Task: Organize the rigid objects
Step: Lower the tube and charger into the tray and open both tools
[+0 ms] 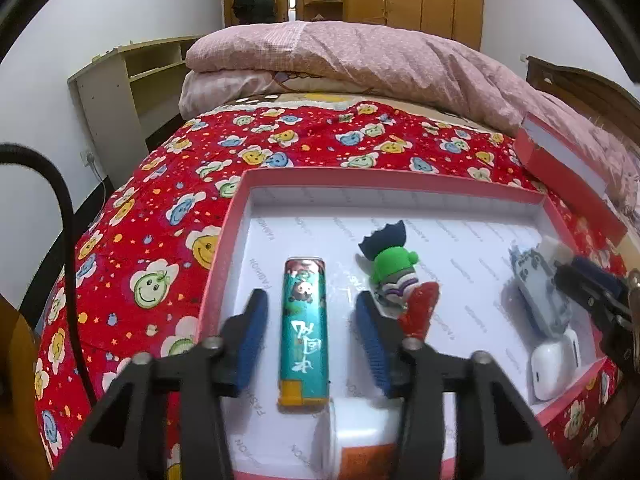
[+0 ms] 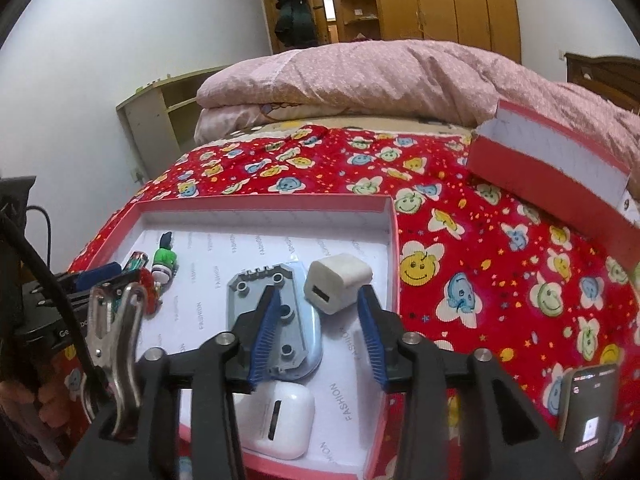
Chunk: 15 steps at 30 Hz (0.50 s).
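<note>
A shallow pink-rimmed box point(image 1: 240, 216) with a white floor lies on the red bedspread. My left gripper point(image 1: 310, 298) is open, and a teal lighter point(image 1: 304, 332) lies flat between its blue pads without touching them. A green figurine point(image 1: 390, 268) and a red piece point(image 1: 420, 312) lie just to its right. My right gripper point(image 2: 318, 300) is open over the box's right side. A white charger cube point(image 2: 338, 282) sits at its fingertips, untouched. A grey toy plate point(image 2: 276, 320) lies under the left finger, and a white earbud case point(image 2: 280, 416) lies nearer.
The box's lid point(image 2: 560, 168) leans on the pink quilt point(image 2: 380, 76) at the far right. A phone point(image 2: 588, 400) lies on the bedspread at the lower right. A white container point(image 1: 360, 440) stands under my left gripper. A metal clip point(image 2: 116, 320) hangs at the left.
</note>
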Motion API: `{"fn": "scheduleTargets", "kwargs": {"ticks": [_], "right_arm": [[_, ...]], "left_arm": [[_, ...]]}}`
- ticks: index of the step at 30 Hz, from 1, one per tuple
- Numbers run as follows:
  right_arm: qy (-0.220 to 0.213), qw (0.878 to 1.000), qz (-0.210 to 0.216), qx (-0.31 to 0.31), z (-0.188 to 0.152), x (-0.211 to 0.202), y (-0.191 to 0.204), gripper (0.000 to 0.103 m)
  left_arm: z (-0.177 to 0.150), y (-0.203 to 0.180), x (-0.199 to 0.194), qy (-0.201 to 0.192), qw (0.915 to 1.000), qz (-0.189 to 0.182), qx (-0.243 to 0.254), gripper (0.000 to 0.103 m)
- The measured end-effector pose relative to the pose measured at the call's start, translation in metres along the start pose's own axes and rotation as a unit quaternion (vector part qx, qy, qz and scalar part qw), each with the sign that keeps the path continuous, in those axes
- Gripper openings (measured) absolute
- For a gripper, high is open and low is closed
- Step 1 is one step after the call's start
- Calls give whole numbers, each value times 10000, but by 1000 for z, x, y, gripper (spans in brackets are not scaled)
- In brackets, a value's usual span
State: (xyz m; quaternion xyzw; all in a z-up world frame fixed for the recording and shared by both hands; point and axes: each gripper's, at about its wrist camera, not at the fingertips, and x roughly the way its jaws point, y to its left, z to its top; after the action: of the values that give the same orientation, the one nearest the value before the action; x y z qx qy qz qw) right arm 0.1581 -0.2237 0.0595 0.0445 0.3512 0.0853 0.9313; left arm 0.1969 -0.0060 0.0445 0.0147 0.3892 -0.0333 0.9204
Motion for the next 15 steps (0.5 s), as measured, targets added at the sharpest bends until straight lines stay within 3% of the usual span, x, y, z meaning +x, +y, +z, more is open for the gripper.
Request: {"fn": "scheduleTargets", "kwargs": {"ticks": [15], "right_arm": [[-183,9997,144,-54,-1,-41,12,48]], "left_arm": [[-5,2,-56,-191,9998,35,25,57]]}}
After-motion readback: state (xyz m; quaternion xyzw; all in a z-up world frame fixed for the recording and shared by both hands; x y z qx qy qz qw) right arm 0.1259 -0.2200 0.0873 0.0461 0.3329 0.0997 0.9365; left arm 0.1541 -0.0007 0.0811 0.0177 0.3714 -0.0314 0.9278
